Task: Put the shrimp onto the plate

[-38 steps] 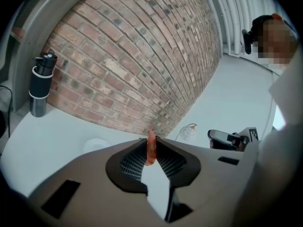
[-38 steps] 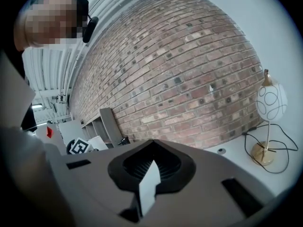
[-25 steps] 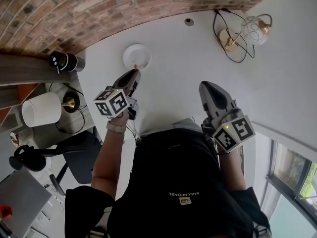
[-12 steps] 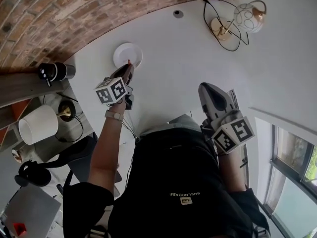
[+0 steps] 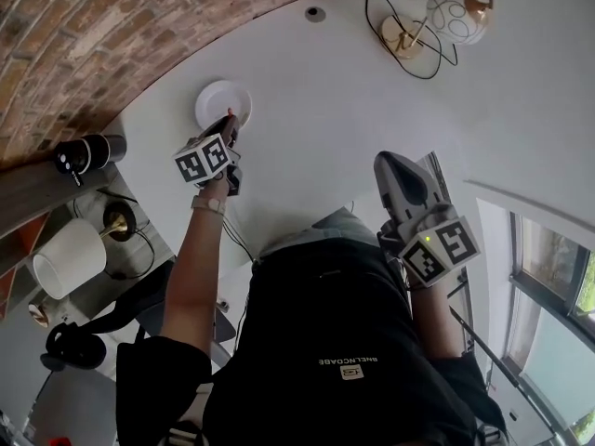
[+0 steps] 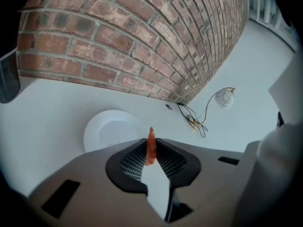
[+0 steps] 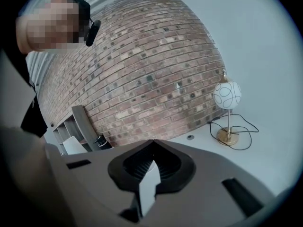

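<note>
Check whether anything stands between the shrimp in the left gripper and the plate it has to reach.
Nothing visible does. The left gripper holds the shrimp between its jaws, close to the bare white plate. Only open tabletop lies between them; the lamp stands far off.

My right gripper [image 7: 152, 157]: jaws together, nothing between them. Beyond it a white table [image 7: 279, 145] runs to a brick wall [image 7: 142, 74]. A globe lamp [image 7: 227, 94] stands upright near the table's back edge, with black cable [image 7: 250, 128] looped round its base. There's a small round grommet [image 7: 190, 137] left of the lamp.
</note>
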`<state>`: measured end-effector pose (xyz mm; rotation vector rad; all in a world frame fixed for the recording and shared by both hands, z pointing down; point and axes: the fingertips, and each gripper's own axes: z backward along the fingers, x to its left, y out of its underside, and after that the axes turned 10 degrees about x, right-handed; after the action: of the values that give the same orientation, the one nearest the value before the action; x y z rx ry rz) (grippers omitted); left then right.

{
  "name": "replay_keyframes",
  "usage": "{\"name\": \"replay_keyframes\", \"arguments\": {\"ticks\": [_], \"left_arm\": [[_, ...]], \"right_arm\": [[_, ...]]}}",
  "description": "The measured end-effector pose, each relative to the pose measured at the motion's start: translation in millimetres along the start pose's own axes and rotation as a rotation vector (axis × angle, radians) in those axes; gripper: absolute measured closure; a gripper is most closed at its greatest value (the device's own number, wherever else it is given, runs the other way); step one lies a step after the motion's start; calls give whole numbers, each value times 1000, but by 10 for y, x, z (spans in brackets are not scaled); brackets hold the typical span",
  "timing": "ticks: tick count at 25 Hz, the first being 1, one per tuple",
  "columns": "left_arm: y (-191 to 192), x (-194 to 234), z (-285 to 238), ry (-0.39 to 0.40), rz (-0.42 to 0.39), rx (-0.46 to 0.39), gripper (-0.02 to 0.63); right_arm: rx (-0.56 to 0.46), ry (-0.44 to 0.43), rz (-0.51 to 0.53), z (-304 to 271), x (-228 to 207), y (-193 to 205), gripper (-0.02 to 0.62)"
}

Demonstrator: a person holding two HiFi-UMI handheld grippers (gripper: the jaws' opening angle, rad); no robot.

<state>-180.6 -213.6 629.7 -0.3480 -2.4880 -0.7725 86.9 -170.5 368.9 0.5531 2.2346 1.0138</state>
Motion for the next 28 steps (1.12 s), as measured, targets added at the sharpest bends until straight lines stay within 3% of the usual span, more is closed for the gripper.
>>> {"name": "replay_keyframes", "arguments": {"ticks": [6,28], "left_arm": [[52,140,-214,-30,31,37,543],[51,277,-498,-108,-8,90,543]], "right_arm": [[14,16,-18,-43,-75,26,594],[38,38,-57,-162,-311,29,594]]}}
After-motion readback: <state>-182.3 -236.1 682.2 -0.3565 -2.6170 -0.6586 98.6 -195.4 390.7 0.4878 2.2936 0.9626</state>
